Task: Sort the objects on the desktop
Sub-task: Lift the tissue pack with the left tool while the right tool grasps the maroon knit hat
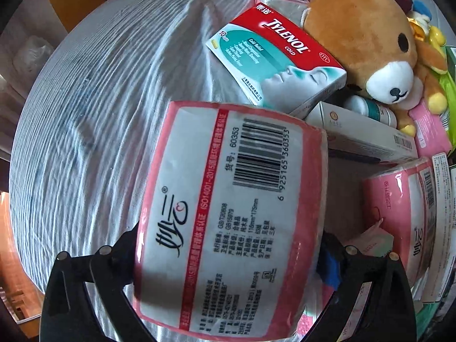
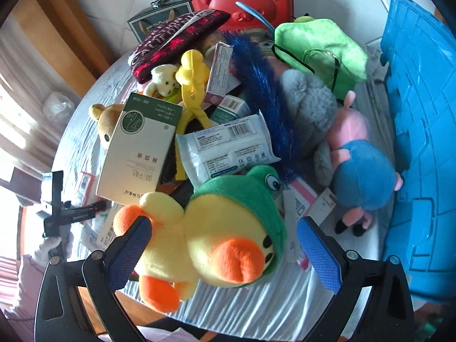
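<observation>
Between the spread fingers of the left gripper (image 1: 228,259) sits a pink tissue pack (image 1: 225,213), its long axis running from 7 o'clock to 1 o'clock, away from the tongs; whether the pads press it I cannot tell. Beyond it, at 1 o'clock, lie a Tylenol box (image 1: 279,57) and a brown bear plush (image 1: 367,42). The right gripper (image 2: 225,253) also stands open, straddling a yellow duck plush (image 2: 216,236) without clearly touching it. Only the right view shows the blue crate (image 2: 421,142) at 3 o'clock, likely 1 sorting bin, and the wider heap on the white cloth (image 2: 256,299).
</observation>
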